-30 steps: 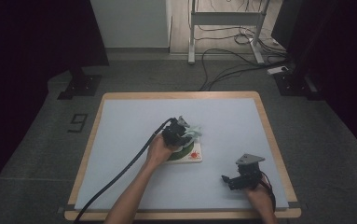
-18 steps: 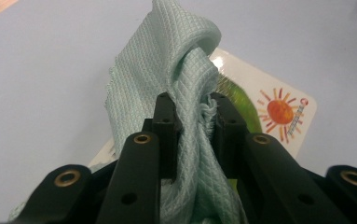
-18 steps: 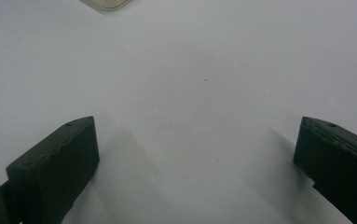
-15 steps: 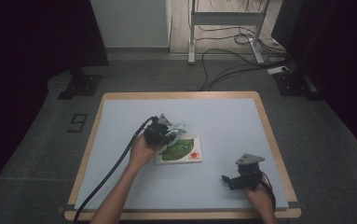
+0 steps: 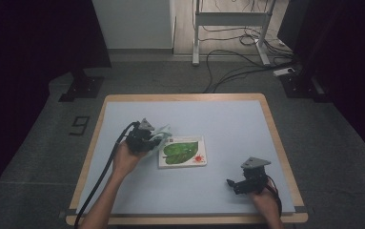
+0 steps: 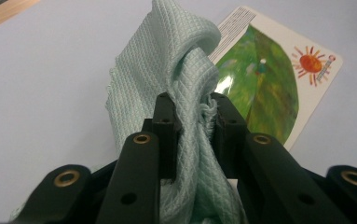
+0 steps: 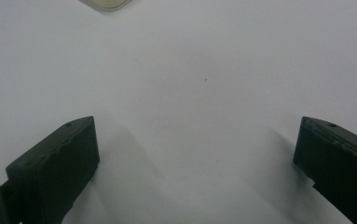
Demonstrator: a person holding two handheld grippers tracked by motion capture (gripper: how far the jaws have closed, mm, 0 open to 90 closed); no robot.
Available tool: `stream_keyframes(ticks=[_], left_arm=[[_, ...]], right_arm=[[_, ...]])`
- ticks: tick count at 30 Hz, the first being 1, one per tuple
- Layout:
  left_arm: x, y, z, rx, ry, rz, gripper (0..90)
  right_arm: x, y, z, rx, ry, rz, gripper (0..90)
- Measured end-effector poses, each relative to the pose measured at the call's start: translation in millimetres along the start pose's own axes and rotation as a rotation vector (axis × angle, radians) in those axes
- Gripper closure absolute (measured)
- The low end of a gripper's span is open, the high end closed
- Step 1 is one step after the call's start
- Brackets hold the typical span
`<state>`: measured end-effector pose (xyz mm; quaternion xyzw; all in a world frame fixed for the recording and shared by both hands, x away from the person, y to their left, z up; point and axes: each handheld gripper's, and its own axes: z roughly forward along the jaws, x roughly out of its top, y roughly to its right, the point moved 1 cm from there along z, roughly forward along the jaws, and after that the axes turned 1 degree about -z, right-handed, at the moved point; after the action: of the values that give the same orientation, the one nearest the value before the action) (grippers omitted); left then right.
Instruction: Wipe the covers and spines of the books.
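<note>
Left gripper [image 6: 192, 109] clamped on bunched pale green waffle-weave cloth [image 6: 176, 70], trailing folds likely to drag glossy leaf-picture book [image 6: 271, 79]; right gripper [image 7: 197, 144] wide apart.

Setting: a recording lab or test room, dim at the edges.
Bench [image 5: 228, 119]: a pale blue top in a wooden frame, lit from above, standing alone on the floor.
Floor [image 5: 51, 143]: grey carpet, with a number marker [image 5: 78, 125] beside the bench.
Cables [image 5: 228, 62]: loose black and white leads trailing across the floor to a power strip [image 5: 285, 71].
Frame [image 5: 230, 19]: a metal stand at the far wall.
Surroundings: dark curtains [image 5: 37, 38] at both sides.
</note>
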<state>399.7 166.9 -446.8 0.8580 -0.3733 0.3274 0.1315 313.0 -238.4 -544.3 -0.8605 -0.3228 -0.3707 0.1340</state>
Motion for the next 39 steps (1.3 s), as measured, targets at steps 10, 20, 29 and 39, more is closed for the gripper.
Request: stream_keyframes(ticks=[10,20,29,39], left_arm=[[-27.4,-11.5,-28.5,0.013,0.02,-0.053,74.3],[-62.2,-13.9,-50.1,0.011,0.034,-0.099,74.0],[-95.1,-14.4,-58.2,0.018,0.039,-0.138,73.3],[-118.1,-11.7,-47.0,0.017,0.012,-0.155,71.9]], right_arm=[[0.0,0.0,0.0,0.0,-0.001,0.0,0.0],[0.0,0.0,0.0,0.0,-0.001,0.0,0.0],[0.0,0.0,0.0,0.0,-0.001,0.0,0.0],[0.0,0.0,0.0,-0.001,-0.001,0.0,0.0]])
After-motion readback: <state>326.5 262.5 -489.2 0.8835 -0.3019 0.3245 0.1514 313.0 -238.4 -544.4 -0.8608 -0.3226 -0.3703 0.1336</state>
